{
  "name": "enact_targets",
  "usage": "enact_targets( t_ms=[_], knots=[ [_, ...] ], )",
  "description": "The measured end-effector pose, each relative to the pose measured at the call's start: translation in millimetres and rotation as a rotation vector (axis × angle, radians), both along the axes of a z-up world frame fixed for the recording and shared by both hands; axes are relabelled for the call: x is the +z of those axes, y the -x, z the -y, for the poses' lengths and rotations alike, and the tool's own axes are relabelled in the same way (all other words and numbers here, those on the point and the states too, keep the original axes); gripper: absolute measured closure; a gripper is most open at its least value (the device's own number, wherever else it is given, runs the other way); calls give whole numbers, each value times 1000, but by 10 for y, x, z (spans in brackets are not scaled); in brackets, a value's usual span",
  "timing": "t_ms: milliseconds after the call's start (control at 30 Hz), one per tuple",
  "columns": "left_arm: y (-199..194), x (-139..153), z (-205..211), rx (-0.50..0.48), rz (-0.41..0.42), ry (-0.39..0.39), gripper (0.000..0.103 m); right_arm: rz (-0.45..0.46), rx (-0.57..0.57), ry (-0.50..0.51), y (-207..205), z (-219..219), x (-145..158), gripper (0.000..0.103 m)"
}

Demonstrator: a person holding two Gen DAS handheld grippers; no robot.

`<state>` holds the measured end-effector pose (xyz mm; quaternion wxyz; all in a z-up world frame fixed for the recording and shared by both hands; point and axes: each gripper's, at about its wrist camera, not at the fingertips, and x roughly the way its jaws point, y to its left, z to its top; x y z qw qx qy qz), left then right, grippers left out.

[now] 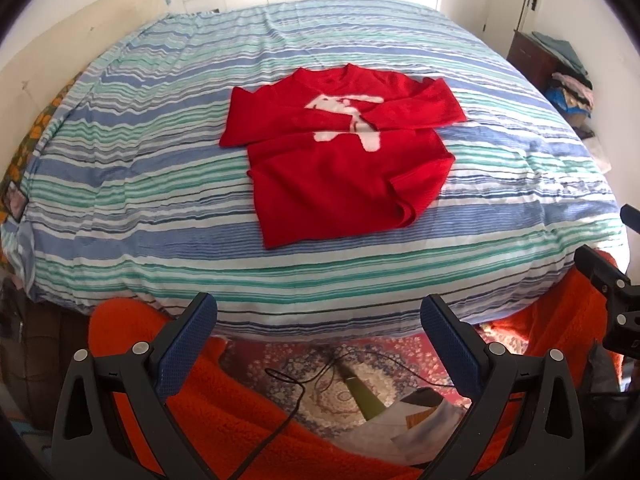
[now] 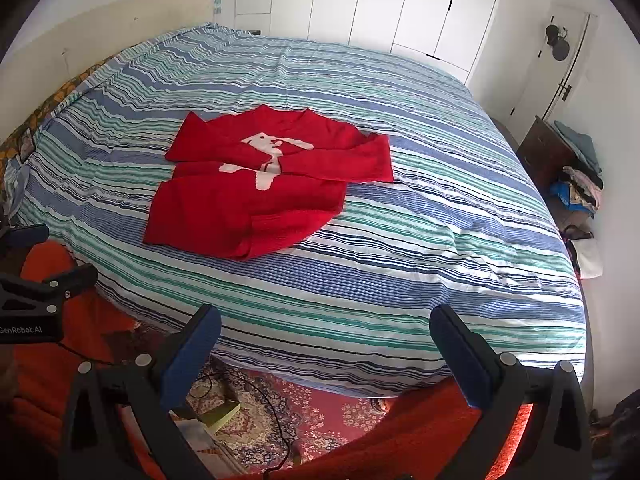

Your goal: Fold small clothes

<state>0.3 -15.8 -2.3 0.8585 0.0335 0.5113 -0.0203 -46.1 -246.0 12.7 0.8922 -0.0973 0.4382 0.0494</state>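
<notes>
A small red sweater with a white animal figure lies on the striped bed, both sleeves crossed over its chest and one lower corner turned over. The right wrist view shows the same sweater left of the bed's centre. My left gripper hangs open off the near edge of the bed, well short of the sweater, with nothing between its blue pads. My right gripper is open too, also back at the bed's near edge and empty. Each gripper shows at the side of the other's view.
The bed has a blue, green and white striped cover. An orange fuzzy blanket and a patterned rug with a cable lie below. A dark cabinet with piled clothes stands at the right wall. White wardrobe doors line the back.
</notes>
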Motion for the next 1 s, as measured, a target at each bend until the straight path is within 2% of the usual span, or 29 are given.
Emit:
enact_targets(
  t_ms=[267,1000],
  knots=[
    [-15,-16,-24,8,-9,4,1,-6,-14,76,-82,-32,-44,0],
    [-30,-59,8,-2,-24,-5,1,-34,-19,61,-99,-25,-111,0]
  ],
)
